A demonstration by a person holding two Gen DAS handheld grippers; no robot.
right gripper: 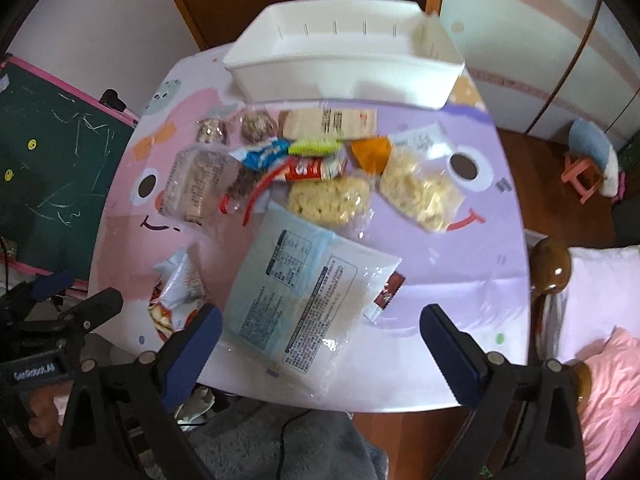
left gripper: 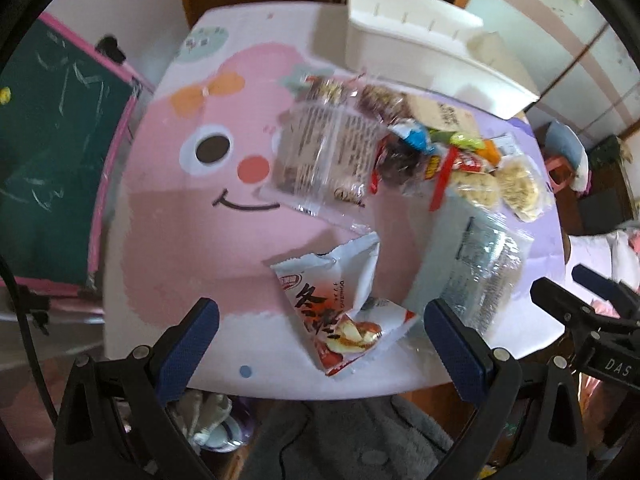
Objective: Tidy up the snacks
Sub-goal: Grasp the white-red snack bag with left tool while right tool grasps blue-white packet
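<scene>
Fingers [left gripper: 204,320] of both grippers spread, grasping nothing, orange packet [right gripper: 370,152] clear in right view only

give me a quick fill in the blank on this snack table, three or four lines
1. The white bin at the far edge of the table holds ____ snacks so far.
2. Both the left tool and the right tool have their fingers ____, gripping nothing.
3. The flat pale blue packet lies nearest the ____ tool.
4. The torn white and red packet lies nearest the ____ tool.

Missing words: no; open; right; left
</scene>
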